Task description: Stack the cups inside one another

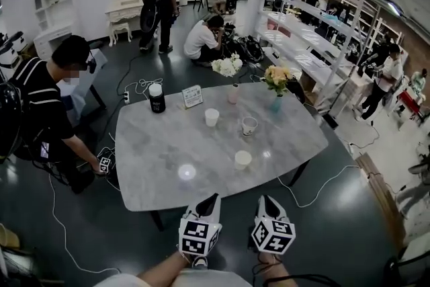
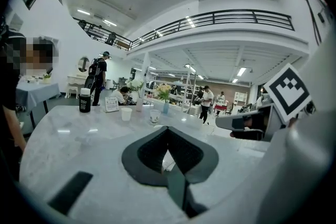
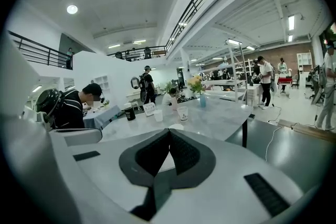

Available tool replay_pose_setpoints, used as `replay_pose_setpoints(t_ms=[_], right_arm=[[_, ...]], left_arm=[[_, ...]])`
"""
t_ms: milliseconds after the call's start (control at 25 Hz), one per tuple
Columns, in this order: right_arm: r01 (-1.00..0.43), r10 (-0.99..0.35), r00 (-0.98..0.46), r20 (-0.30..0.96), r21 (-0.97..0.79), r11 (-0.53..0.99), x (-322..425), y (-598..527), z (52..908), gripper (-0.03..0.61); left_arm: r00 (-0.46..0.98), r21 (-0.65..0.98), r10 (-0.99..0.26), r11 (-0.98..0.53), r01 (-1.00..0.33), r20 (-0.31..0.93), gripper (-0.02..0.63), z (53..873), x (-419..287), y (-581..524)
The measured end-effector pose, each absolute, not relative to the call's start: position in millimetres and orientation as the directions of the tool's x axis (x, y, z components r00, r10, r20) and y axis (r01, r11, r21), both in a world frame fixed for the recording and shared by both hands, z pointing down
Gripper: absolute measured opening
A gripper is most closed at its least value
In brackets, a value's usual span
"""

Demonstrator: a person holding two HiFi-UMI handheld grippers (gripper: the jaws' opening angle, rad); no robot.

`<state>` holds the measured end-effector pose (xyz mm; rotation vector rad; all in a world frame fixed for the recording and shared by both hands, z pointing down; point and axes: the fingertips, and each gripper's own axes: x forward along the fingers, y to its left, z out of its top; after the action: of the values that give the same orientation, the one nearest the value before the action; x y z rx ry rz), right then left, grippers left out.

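Observation:
Several cups stand apart on the grey marble table [image 1: 154, 165]: a white cup [image 1: 211, 117], a patterned cup [image 1: 249, 126], a pale cup nearest me [image 1: 242, 159] and a pinkish one [image 1: 233, 93] further back. My left gripper [image 1: 216, 197] and right gripper [image 1: 263, 198] hover side by side at the table's near edge, well short of the cups. Both are shut with nothing between the jaws. The left gripper view shows the shut left gripper [image 2: 168, 128] with the white cup [image 2: 126, 113] and patterned cup [image 2: 154, 116] far ahead. Beyond the right gripper [image 3: 169, 131] in the right gripper view sits the nearest cup [image 3: 176, 126].
A black bottle [image 1: 156, 98], a sign card [image 1: 192, 96] and a vase of flowers [image 1: 276, 80] stand at the table's far side. A person [image 1: 47, 101] sits close to the left edge. Others crouch and stand behind. Cables [image 1: 138, 85] trail over the dark floor.

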<state>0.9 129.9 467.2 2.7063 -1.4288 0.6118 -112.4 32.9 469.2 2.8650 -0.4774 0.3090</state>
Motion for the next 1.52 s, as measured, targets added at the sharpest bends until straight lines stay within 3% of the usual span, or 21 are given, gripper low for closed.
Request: replay_pose_setpoints(t_ms=[600, 1520], right_arm=[[-0.818, -0.798, 0.458, 0.391, -0.166, -0.551, 26.1, 62.9, 469.9, 0.006], [-0.910, -0.894, 0.239, 0.379, -0.235, -0.343, 187.1, 12.2, 480.0, 0.006]], left_arm=[[0.901, 0.218, -0.342, -0.889, -0.402, 0.267, -0.003, 477.4, -96.7, -37.2], [0.762, 0.154, -0.578, -0.758, -0.634, 0.293, -0.003, 478.2, 31.8, -60.7]])
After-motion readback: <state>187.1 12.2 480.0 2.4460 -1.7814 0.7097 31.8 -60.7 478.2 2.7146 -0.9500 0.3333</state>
